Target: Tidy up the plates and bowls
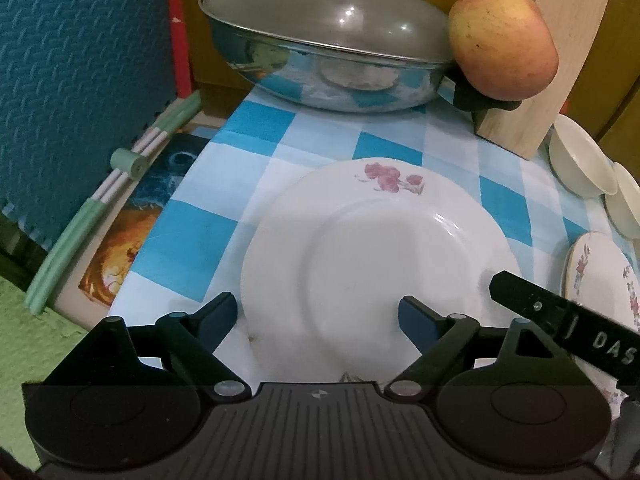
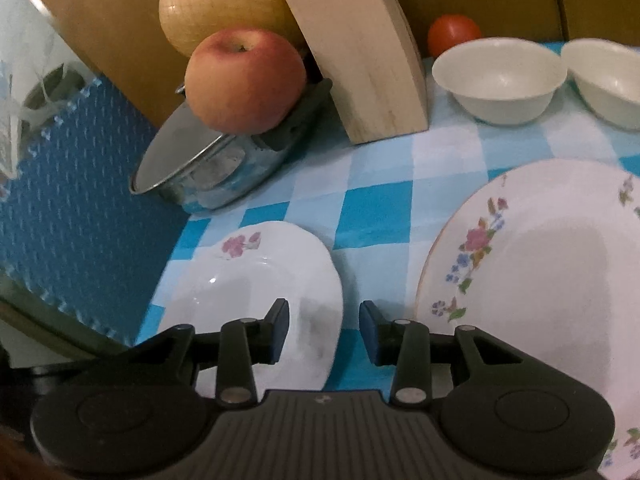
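Apparently lining up for a pickup: left gripper (image 1: 318, 318) hovering wide open over the small plate (image 1: 380, 248) lying flat on the checked surface (image 1: 256, 120), right gripper (image 2: 324, 330) part-open beside it, holding nothing. Next, probably needing a rim bite.

The tablecloth (image 2: 376, 208) is checked blue and white; the white plate (image 1: 380, 248) has pink flowers at its upper rim.

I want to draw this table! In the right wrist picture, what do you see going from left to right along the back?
Metal pan → apple → wooden board → tomato → first white bowl → second white bowl.
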`<state>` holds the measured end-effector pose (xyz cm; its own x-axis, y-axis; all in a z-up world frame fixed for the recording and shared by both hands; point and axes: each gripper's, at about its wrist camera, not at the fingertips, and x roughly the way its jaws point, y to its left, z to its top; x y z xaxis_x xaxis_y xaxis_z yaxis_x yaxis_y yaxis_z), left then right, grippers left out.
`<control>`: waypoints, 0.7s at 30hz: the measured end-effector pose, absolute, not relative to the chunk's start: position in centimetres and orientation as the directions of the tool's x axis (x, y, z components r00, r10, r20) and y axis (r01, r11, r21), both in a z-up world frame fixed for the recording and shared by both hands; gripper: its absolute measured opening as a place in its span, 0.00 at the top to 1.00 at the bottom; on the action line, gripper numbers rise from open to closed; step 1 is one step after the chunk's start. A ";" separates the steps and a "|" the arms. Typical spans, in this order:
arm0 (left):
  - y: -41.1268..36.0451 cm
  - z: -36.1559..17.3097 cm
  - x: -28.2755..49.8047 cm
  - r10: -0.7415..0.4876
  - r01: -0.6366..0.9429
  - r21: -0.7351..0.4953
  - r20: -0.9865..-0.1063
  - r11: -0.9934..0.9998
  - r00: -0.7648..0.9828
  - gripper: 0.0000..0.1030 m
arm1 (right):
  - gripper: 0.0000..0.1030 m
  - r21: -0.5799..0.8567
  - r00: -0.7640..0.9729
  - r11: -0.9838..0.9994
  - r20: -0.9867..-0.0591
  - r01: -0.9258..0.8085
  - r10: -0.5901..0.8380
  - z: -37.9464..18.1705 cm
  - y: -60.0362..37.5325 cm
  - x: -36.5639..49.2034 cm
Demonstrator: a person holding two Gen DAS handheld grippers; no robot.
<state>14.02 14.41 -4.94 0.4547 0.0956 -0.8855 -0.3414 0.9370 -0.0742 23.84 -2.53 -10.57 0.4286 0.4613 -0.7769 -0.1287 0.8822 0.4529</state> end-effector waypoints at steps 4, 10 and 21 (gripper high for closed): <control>14.4 -4.9 14.1 0.085 -0.338 -0.083 -0.887 0.938 0.454 0.10 | 0.62 0.453 0.418 0.877 -0.774 -0.159 0.476 -10.5 -1.8 23.8; 14.1 -4.9 14.2 0.100 -0.315 -0.060 -0.878 0.947 0.467 0.14 | 0.62 0.442 0.419 0.881 -0.777 -0.167 0.470 -10.5 -1.8 23.9; 14.4 -5.0 14.5 0.113 -0.320 -0.056 -0.866 0.946 0.486 0.19 | 0.70 0.400 0.424 0.896 -0.790 -0.191 0.443 -10.3 -1.6 23.6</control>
<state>14.52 14.40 -4.96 0.4862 0.1132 -0.8665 -0.3195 0.9459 -0.0557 23.57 -1.58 -10.27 0.4236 0.4428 -0.7902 -0.1914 0.8964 0.3997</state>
